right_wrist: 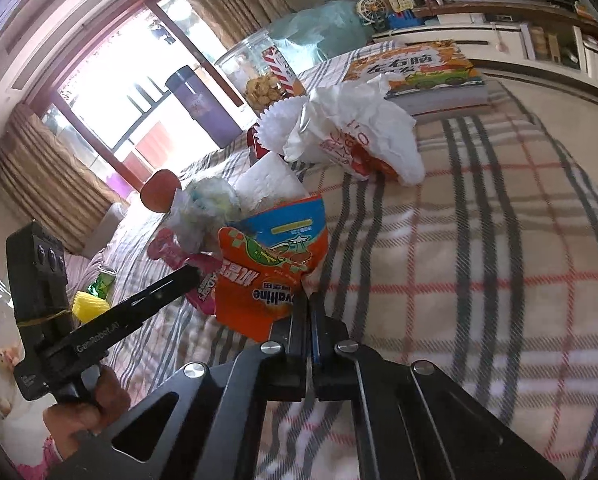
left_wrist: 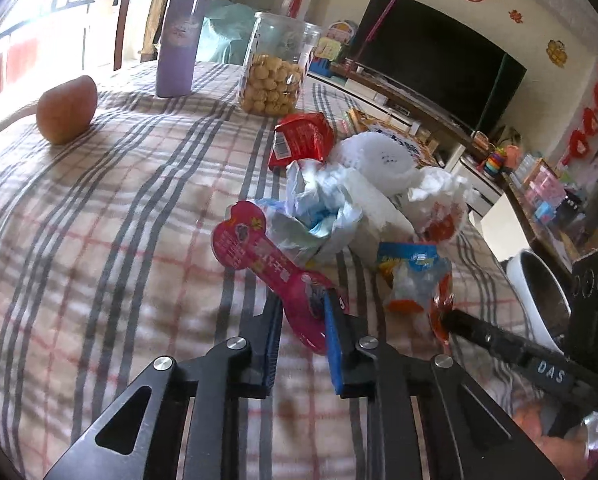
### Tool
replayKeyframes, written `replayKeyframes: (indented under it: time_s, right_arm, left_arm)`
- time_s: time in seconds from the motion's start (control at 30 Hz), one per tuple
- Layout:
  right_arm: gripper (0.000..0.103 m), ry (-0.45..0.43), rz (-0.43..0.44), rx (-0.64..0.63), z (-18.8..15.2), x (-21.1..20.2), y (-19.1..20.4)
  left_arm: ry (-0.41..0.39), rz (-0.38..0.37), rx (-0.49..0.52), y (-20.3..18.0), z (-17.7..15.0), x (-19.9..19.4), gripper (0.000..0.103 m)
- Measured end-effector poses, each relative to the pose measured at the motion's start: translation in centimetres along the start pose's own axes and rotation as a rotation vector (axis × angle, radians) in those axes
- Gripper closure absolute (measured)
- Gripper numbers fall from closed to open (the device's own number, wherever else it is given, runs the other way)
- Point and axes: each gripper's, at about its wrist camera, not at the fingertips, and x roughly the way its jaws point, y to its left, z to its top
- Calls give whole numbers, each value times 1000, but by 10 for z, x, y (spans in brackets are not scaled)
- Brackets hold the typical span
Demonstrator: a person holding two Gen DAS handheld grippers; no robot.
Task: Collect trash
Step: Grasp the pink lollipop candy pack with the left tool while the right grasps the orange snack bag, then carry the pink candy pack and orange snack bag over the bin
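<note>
Pinching trash on the plaid cloth [left_wrist: 119, 208]: left gripper [left_wrist: 303, 320] clamps the pink wrapper [left_wrist: 267, 264], right gripper [right_wrist: 309, 312] the orange sachet [right_wrist: 259, 280]. Both light, crinkly, likely slippery; edge grips suit.

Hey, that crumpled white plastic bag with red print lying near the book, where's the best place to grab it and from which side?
Grip the white plastic bag by the raised, crumpled fold along its top, coming down from above on the near side. There the film bunches upward, giving the jaws something thin to pinch. The book crowds its far side, while open checked tablecloth lies on the approach side.
</note>
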Motion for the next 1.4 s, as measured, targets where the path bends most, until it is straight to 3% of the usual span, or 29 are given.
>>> replayKeyframes:
  time_s: [0.37,0.47,0.5,0.57,0.6,0.63,0.67,0.87,0.9,0.97,1.03,1.07,1.2,1.4]
  right_arm:
    - [102,-39,-9,11,-21,-35,3]
    - [95,-30,-6,42,-26,-38,-1]
    - [91,-29,-20,43,-27,-39,-1]
    - [65,-35,-33,45,-26,-38,0]
    - [33,-38,-38,45,-25,-37,1]
    - [14,-48,-53,41,-24,-36,2]
    - [13,-61,-80,31,-22,-33,5]
    - [17,-38,-132,15,-12,-7,9]
    - [33,-36,-138,4,-12,-5,11]
    - [42,-47,-133,-9,-11,-7,13]
    - [69,-62,-113,-18,-11,-14,14]
    - [74,-61,-100,-17,-11,-17,15]
    - [82,-69,-110,-26,-16,-31,13]
    - [83,-110,-91,32,-27,-62,-3]
  left_arm:
    - [5,-62,-32,7,-27,-46,88]
    - [4,-69,-15,2,-34,-53,88]
    - [6,-68,-13,1,-35,-54,88]
    - [10,-71,-14,2,-38,-56,88]
    - [11,-69,-13,2,-39,-57,88]
    - [11,-68,-13,2,-41,-58,88]
    - [12,-68,-15,3,-42,-60,89]
    - [17,-73,-16,2,-48,-66,89]
    - [17,-74,-14,2,-48,-66,89]
    - [19,-79,-12,-1,-49,-66,89]
    - [21,-84,-5,-5,-50,-66,89]
    - [22,-88,0,-7,-51,-66,89]
    - [29,-109,23,-21,-52,-62,89]
    - [36,-143,72,-46,-51,-58,89]
